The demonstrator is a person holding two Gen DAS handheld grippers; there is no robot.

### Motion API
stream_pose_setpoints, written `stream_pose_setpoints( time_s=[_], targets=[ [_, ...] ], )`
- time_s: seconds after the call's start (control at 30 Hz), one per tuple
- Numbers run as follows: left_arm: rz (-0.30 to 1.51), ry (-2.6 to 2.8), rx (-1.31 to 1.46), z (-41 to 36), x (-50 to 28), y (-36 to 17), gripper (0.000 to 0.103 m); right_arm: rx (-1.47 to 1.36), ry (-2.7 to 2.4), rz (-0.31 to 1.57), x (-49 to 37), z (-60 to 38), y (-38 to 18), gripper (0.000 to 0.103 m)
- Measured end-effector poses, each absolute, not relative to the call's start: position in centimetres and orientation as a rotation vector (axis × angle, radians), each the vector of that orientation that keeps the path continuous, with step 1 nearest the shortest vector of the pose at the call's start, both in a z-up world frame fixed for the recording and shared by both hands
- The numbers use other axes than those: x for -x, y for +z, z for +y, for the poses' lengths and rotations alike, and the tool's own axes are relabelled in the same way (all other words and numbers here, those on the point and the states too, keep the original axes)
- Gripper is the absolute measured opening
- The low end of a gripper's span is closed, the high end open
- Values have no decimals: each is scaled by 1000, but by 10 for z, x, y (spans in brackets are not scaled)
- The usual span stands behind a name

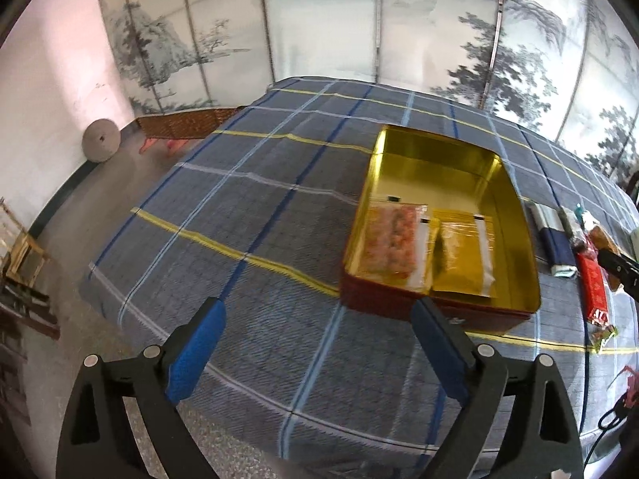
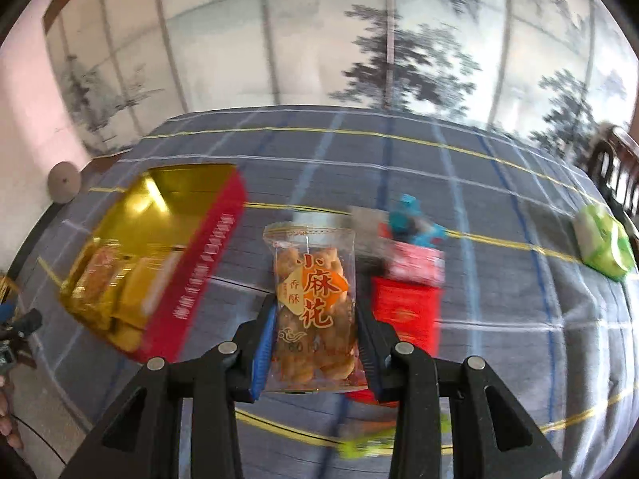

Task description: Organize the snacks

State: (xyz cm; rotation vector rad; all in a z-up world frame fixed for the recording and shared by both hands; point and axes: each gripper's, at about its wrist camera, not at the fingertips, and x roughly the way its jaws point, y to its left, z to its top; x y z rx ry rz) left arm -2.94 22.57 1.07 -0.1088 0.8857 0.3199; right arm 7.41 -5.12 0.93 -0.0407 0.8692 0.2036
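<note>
The right hand-held gripper (image 2: 315, 343) pinches a clear snack packet of fried dough twists (image 2: 313, 303) by its two long sides. The packet stands upright between the blue pads, its long axis pointing away from the camera, crimped top edge farthest. An orange label with large red Chinese characters covers its front; golden-brown twists show through. It hangs above a surface covered in a grey-blue plaid cloth (image 2: 499, 319).

The left hand-held gripper (image 1: 319, 311) is spread wide with nothing between its fingers, just short of the open red tin (image 1: 439, 311). The tin's gold interior holds two packets at its near end, a pinkish one (image 1: 393, 241) and a gold one (image 1: 463, 255), side by side; the far half is bare. More snacks (image 2: 407, 291) lie on the cloth to the tin's right.
</note>
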Motion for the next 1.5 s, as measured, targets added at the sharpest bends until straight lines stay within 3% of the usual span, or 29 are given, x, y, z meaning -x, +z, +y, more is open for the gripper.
stream_pose_setpoints(
  time_s=[0.6,1.5],
  targets=[
    [918,422,157,267,48,4,93,129,394,884,-78,78,-3,37],
    [925,430,175,272,48,7,93,133,439,970,-90,107,-36,39]
  ],
)
